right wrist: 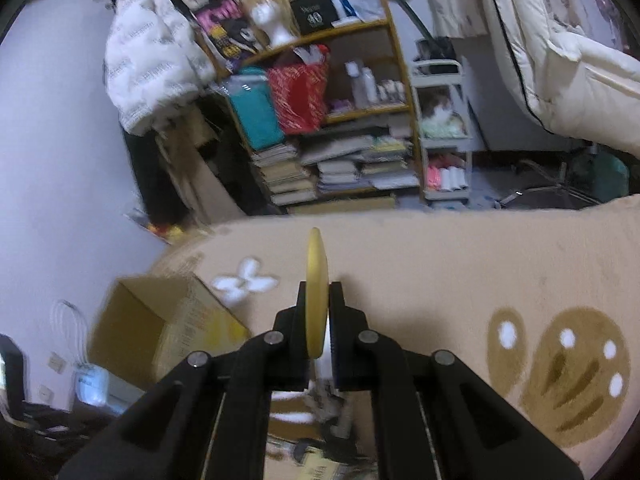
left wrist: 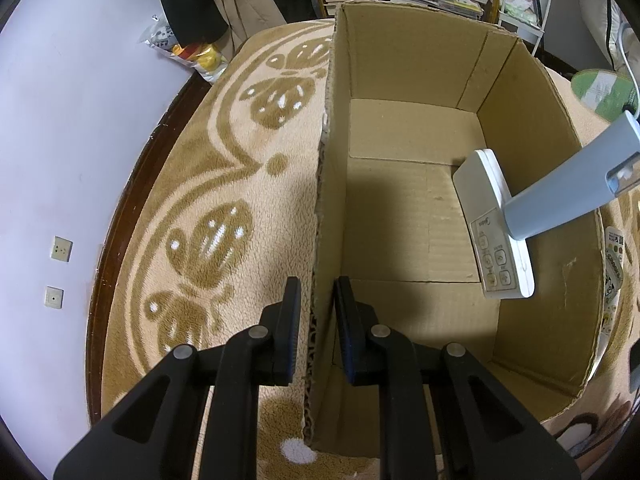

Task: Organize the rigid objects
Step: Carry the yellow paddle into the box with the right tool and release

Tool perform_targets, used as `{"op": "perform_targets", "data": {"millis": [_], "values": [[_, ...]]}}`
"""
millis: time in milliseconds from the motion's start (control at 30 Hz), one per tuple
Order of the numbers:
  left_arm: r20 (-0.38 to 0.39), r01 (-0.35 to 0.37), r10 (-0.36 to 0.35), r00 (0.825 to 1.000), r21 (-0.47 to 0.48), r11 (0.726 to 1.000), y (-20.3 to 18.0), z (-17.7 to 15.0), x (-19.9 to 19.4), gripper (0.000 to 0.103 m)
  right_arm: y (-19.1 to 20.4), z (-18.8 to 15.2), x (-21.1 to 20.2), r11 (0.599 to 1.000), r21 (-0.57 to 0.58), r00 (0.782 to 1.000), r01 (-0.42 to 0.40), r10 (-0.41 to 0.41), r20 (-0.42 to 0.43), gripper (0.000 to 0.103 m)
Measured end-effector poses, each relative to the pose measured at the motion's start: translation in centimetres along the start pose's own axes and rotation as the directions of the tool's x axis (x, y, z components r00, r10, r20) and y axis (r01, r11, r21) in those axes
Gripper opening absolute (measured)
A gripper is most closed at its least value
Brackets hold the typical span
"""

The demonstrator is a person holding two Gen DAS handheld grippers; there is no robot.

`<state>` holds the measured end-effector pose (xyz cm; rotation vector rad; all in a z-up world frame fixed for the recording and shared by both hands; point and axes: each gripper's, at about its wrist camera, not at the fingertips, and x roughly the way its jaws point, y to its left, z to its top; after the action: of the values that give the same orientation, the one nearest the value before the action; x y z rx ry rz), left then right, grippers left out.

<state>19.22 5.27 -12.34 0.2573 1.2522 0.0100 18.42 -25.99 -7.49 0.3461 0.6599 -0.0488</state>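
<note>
An open cardboard box (left wrist: 404, 132) stands on a beige patterned blanket (left wrist: 224, 184). My left gripper (left wrist: 317, 300) is shut on the box's left wall, one finger outside and one inside. In the box, a white remote control (left wrist: 494, 216) leans against the right wall, and a grey-blue flat bar (left wrist: 568, 192) reaches over the rim onto it. In the right wrist view, my right gripper (right wrist: 319, 286) is raised above the blanket and shut on a thin yellow disc (right wrist: 316, 260) held edge-on. The box (right wrist: 160, 320) lies low to its left.
A crowded bookshelf (right wrist: 320, 120) and a white trolley (right wrist: 444, 132) stand behind the blanket. Snack bags (left wrist: 192, 52) lie by the lilac wall (left wrist: 60, 140). A green and white round thing (left wrist: 604, 92) sits right of the box. Small items lie below the right gripper.
</note>
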Motion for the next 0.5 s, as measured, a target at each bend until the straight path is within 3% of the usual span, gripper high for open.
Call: {"op": "perform_targets", "data": {"millis": [200,500], "values": [[-0.003,0.003,-0.003,1.000,-0.003,1.000,0.1,0.1,0.0,0.017,2.3,1.3,-1.1,0.982,0.020,0.982,-0.186,0.185,0.034,0.008],[-0.009,0.007,-0.007,1.000,-0.006,1.000,0.3,0.1,0.2,0.017,7.1,0.7,-0.4,0.960,-0.120,0.967,-0.255,0.255,-0.011,0.008]]}}
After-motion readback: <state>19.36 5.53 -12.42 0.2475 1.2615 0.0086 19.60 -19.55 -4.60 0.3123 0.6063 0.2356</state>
